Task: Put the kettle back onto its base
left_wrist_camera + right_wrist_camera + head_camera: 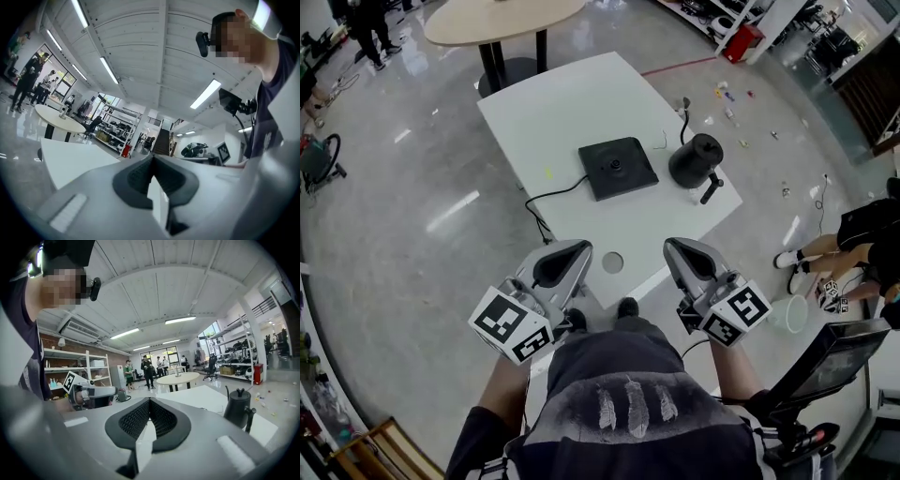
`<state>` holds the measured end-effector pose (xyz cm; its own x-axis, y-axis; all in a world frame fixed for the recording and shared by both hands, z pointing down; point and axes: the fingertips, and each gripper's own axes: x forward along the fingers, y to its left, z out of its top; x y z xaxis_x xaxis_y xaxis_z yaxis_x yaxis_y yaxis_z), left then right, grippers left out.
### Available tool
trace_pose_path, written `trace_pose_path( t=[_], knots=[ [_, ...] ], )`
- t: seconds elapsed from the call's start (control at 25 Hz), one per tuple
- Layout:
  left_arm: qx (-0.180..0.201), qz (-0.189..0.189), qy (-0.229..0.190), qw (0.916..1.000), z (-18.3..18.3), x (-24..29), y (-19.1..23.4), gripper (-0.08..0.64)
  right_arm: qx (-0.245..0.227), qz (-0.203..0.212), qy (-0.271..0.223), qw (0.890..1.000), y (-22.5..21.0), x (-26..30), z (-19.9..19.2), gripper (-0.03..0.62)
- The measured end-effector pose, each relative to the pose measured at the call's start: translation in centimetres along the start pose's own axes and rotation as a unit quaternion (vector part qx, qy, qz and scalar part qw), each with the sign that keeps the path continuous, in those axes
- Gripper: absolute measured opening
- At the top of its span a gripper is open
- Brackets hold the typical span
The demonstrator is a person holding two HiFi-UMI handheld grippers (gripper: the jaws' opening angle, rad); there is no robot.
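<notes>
My left gripper [580, 247] and right gripper [671, 245] are closed, holding nothing. The kettle [695, 159], three o'clock of the base [617, 168], looks rigid, slick, weighty; I'd clamp its handle [711, 190].

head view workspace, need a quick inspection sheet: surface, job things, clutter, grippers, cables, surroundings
surface: white square table, mostly bare
job's things: black kettle stands on the table right of the black base, apart from it, not yet on it
clutter: one small round grey mark near the table's near edge; cannot tell if it is a disc or a hole
grippers: left hand-held gripper and right hand-held gripper both shut, nothing between the jaws, both short of the kettle
cables: black power cable runs from the base off the table's left edge
surroundings: round table beyond, small litter on the floor, a seated person at right
</notes>
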<state>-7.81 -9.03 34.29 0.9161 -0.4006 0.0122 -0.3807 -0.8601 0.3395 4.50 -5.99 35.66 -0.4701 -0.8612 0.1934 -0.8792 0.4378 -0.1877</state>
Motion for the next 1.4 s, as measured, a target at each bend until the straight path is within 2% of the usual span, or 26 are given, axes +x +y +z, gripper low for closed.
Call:
trace_pose_path(
  t=[0.28,0.44,0.64,0.76,1.04,1.28,1.36,1.4],
  knots=[
    [0.006,0.003,0.011,0.9999,-0.4,1.6,0.4,0.000,0.008,-0.070,0.005,0.997,-4.6,-1.0,-1.0,0.000],
    [0.014,0.016,0.027,0.9994,-0.4,2.7,0.7,0.000,0.031,-0.094,0.000,0.995,-7.6,-1.1,-1.6,0.001],
    [0.018,0.034,0.053,0.9978,-0.9,5.1,1.5,0.000,0.028,-0.122,0.011,0.992,-12.1,-1.2,-2.5,0.000],
    [0.022,0.041,0.070,0.9964,-1.5,7.1,2.1,0.000,0.042,-0.139,0.019,0.989,-15.1,-1.3,-3.7,0.000],
    [0.014,0.037,0.091,0.9951,-2.0,8.6,1.8,0.000,0.051,-0.183,0.039,0.981,-18.5,-2.1,-5.6,0.002],
    [0.014,0.036,0.112,0.9929,-2.9,12.9,2.5,0.000,0.063,-0.218,0.056,0.972,-24.8,-2.1,-7.5,0.003],
    [0.012,0.036,0.119,0.9922,-3.2,13.6,2.6,0.000,0.069,-0.225,0.057,0.970,-25.9,-2.2,-8.1,0.096],
    [0.012,0.035,0.123,0.9917,-3.4,13.8,2.7,0.000,0.070,-0.229,0.059,0.969,-26.4,-2.2,-8.5,0.122]
  ],
)
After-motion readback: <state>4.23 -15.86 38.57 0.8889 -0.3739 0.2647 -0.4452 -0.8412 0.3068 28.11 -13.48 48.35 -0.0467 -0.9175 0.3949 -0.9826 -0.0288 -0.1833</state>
